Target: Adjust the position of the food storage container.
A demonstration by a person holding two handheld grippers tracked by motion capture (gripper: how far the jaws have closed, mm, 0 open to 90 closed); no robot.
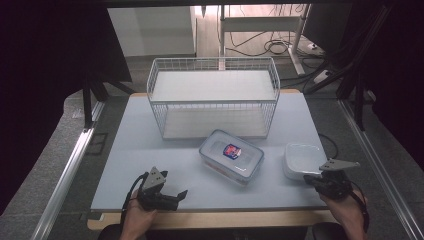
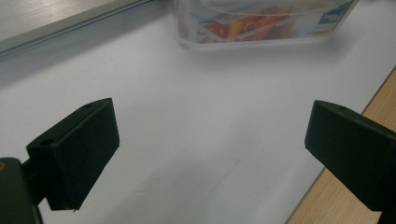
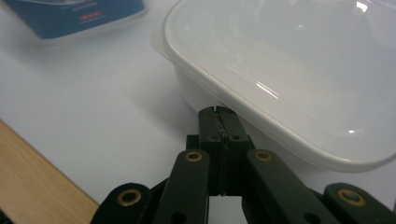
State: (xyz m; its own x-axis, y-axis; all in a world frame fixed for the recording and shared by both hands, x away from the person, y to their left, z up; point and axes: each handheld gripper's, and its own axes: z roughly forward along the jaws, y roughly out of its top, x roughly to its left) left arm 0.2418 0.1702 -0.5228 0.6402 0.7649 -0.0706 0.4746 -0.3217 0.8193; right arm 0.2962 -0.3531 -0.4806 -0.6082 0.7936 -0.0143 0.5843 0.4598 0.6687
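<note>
A clear lidded box with a red and blue label (image 1: 231, 156) lies at the middle of the pale table (image 1: 145, 155); its side (image 2: 261, 23) is ahead of my left gripper (image 2: 212, 116). That left gripper (image 1: 177, 197) rests near the front edge, jaws wide open, with nothing between them. A white lidded tub (image 1: 304, 159) sits at the right. My right gripper (image 1: 310, 178) is shut, and its tips (image 3: 218, 113) are right at the tub (image 3: 289, 60), just under the lid's rim; whether they touch it I cannot tell. The clear box's blue edge (image 3: 74, 16) shows beyond.
A white wire basket (image 1: 212, 102) with a shelf stands at the back of the table. The wooden front edge (image 1: 210, 218) runs just below both hands. Cables and desk legs lie on the floor behind.
</note>
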